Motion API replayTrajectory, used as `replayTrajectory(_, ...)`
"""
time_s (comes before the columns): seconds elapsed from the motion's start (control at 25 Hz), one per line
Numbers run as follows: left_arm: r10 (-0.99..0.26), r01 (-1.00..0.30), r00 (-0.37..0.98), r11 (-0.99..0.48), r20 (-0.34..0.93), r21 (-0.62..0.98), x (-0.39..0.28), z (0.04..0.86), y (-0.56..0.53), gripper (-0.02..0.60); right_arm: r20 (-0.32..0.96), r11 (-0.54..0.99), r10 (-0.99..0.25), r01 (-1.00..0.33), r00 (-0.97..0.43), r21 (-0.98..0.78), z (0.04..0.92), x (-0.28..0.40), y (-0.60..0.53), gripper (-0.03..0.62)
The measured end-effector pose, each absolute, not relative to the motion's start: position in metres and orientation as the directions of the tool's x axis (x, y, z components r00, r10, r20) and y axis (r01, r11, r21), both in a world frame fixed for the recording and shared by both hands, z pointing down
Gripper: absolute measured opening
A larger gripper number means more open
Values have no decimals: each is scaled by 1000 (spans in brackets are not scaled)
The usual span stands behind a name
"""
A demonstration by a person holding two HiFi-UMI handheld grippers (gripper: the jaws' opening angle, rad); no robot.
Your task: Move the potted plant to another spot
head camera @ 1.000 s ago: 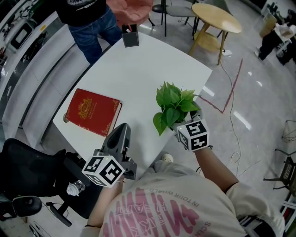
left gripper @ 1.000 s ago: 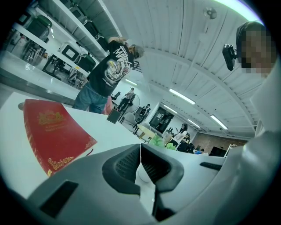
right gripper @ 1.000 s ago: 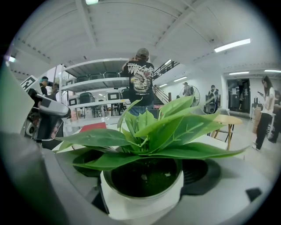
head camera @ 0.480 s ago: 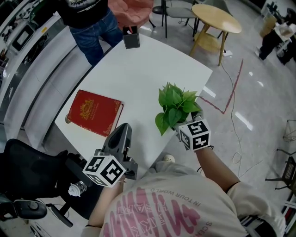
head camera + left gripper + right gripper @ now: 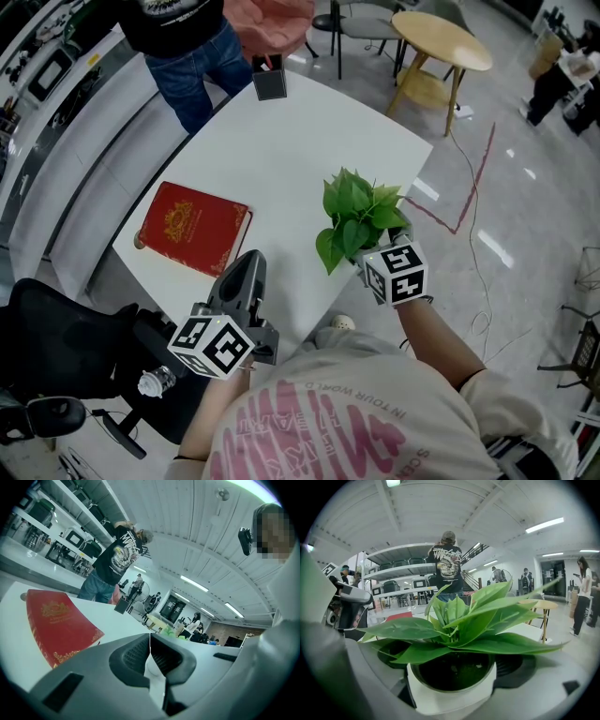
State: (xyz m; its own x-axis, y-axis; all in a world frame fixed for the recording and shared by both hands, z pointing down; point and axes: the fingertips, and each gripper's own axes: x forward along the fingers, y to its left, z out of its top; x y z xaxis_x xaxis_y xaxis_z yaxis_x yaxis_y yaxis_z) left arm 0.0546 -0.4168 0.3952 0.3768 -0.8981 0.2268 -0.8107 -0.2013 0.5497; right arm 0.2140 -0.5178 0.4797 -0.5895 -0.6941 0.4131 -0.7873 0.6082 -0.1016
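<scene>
The potted plant (image 5: 353, 217) has broad green leaves and a small white pot (image 5: 452, 691). It sits at the near right edge of the white table (image 5: 281, 150). My right gripper (image 5: 375, 251) is shut on the pot, its jaws pressed to the pot's two sides; in the head view the leaves hide the pot. My left gripper (image 5: 246, 277) rests at the near edge of the table, just right of the red book (image 5: 192, 227), jaws closed with nothing between them.
A dark rectangular holder (image 5: 269, 79) stands at the table's far edge, where a person in jeans (image 5: 192, 56) stands. A round wooden side table (image 5: 441, 42) is beyond the far right corner. A black chair (image 5: 75, 366) is near left.
Nothing has clearly moved; the view only shifts very slightly. The right gripper still holds the pot in the same spot.
</scene>
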Motion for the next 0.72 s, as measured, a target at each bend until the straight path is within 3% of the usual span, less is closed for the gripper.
replayTrajectory(0.72, -901, -815, 366, -191, 231, 546, 53, 397, -416, 25, 400, 617, -684, -776, -610, -128, 480, 213, -521, 549)
